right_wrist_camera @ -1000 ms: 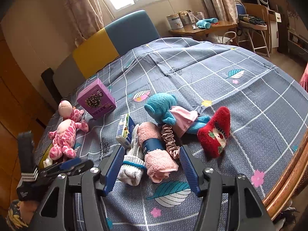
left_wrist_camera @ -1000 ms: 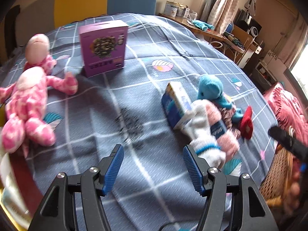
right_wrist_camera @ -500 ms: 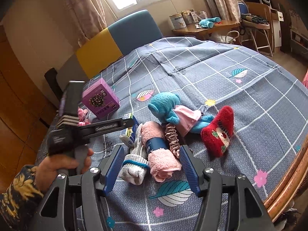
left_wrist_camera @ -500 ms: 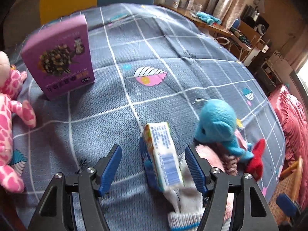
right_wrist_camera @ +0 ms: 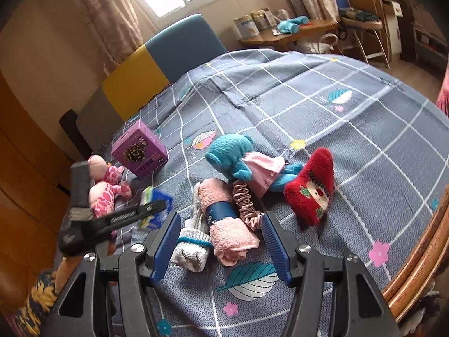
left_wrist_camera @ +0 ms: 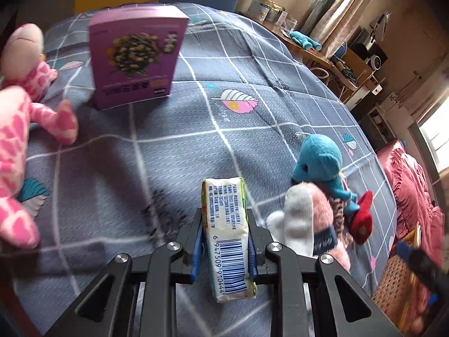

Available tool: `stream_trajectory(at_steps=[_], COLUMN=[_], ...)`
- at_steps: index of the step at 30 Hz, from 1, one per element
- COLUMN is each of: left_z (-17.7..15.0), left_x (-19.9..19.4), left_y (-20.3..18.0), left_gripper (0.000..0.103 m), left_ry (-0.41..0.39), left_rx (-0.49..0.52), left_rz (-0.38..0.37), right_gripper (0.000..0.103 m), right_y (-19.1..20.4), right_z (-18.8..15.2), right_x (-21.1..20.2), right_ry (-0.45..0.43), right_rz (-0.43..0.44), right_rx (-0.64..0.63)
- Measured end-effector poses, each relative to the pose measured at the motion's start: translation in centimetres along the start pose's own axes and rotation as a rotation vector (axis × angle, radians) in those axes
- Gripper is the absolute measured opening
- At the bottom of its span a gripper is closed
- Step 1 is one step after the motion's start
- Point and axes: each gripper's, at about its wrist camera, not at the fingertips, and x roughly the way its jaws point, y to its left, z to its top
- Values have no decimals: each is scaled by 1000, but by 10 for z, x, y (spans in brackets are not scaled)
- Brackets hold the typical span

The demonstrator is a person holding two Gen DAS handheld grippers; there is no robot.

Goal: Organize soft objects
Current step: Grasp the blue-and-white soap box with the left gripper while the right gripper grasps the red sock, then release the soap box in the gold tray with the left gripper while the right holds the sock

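Observation:
My left gripper is closing on a white-green tissue pack with a barcode, and its blue pads press both sides of the pack. The right wrist view shows the same pack blurred in those fingers. My right gripper hangs open just above a rolled pink towel and a white sock, touching neither. Behind them lie a pink scrunchie, a blue plush in a pink dress and a red sock. A pink spotted plush lies at the left.
A purple box stands upright on the grey checked bedspread near the pink plush. A wicker basket rim borders the bed's near right edge. A yellow and blue headboard and a cluttered desk stand beyond.
My left gripper moved in over the tissue pack and went from open to shut on it, and the pack now sits tilted in its fingers. The right gripper stayed where it was, open.

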Motion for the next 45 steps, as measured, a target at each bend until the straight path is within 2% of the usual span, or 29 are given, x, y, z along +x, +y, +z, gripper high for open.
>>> stream_trajectory(at_steps=[9, 12, 17, 22, 23, 24, 25, 27, 31, 36, 39, 45], left_z=[-38, -46, -58, -65, -67, -69, -71, -74, -82, -93, -99, -114], left_x=[-42, -52, -69, -85, -87, -92, -96, -105, -123, -153, -180, -237], left_y=[20, 19, 21, 21, 20, 20, 19, 19, 26, 53, 81, 167], left_gripper=[26, 26, 26, 26, 26, 26, 26, 26, 26, 26, 26, 26], left_ry=[-39, -45, -55, -74, -78, -86, -95, -112, -143, -195, -247, -371], left_rx=[5, 2, -2, -5, -5, -3, 1, 6, -3, -64, -128, -304], left_rz=[-20, -35, -57, -81, -86, -90, -92, -97, -103, -95, -70, 58], right_gripper=[61, 61, 61, 60, 54, 37, 33, 26, 24, 24, 25, 25], right_y=[-48, -57, -69, -74, -74, -74, -75, -68, -62, -59, -59, -64], right_z=[45, 58, 66, 68, 66, 64, 61, 62, 59, 60, 61, 63], right_x=[-12, 6, 50, 88, 96, 104, 110, 107, 103, 105, 106, 97], right_ry=[9, 89, 235, 364, 394, 425, 454, 427, 411, 416, 410, 370], right_rz=[-137, -198, -250, -370, -394, -395, -383, -416, -423, -442, -448, -441], right_rx=[149, 162, 192, 166, 140, 124, 121, 76, 39, 28, 38, 75])
